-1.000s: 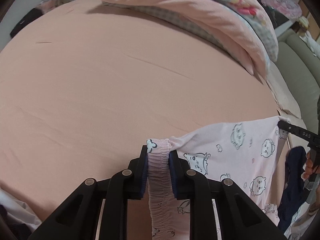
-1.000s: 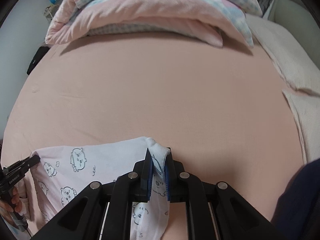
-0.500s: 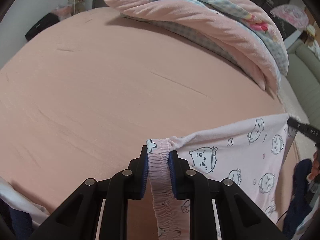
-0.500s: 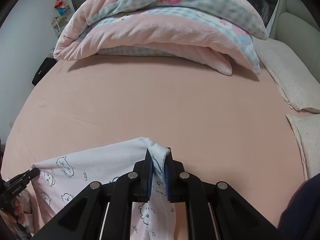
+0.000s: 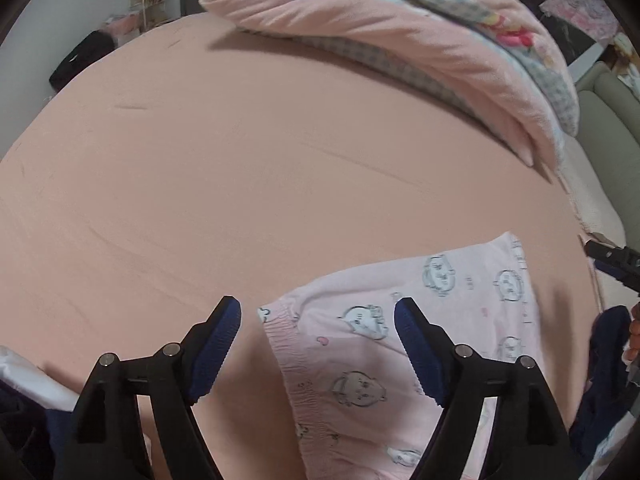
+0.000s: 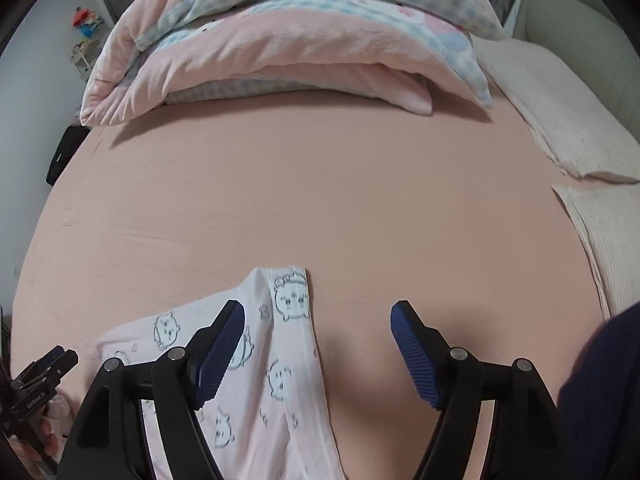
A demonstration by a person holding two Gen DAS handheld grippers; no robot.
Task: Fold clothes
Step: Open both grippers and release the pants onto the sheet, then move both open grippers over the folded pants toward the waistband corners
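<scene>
Left wrist view: a wide bed covered in a smooth peach-pink sheet fills the frame, with a folded pink plush quilt with checked and floral panels heaped at its far end and a grey-green padded headboard to the right. The left gripper, black with ribbed blue pads, has its jaws opening and standing wide. The pale pink garment printed with small cartoon bear faces lies on the sheet below them, its gathered elastic band between the fingers, untouched by either pad. At the right edge the tip of the right gripper shows just beyond the garment's far corner.

Right wrist view: the same sheet and quilt, with a cream textured blanket along the right side. The right gripper has its jaws opening, spread wide. The garment lies flat near the left finger, free of both pads. The left gripper appears at the lower left, a hand behind it.
</scene>
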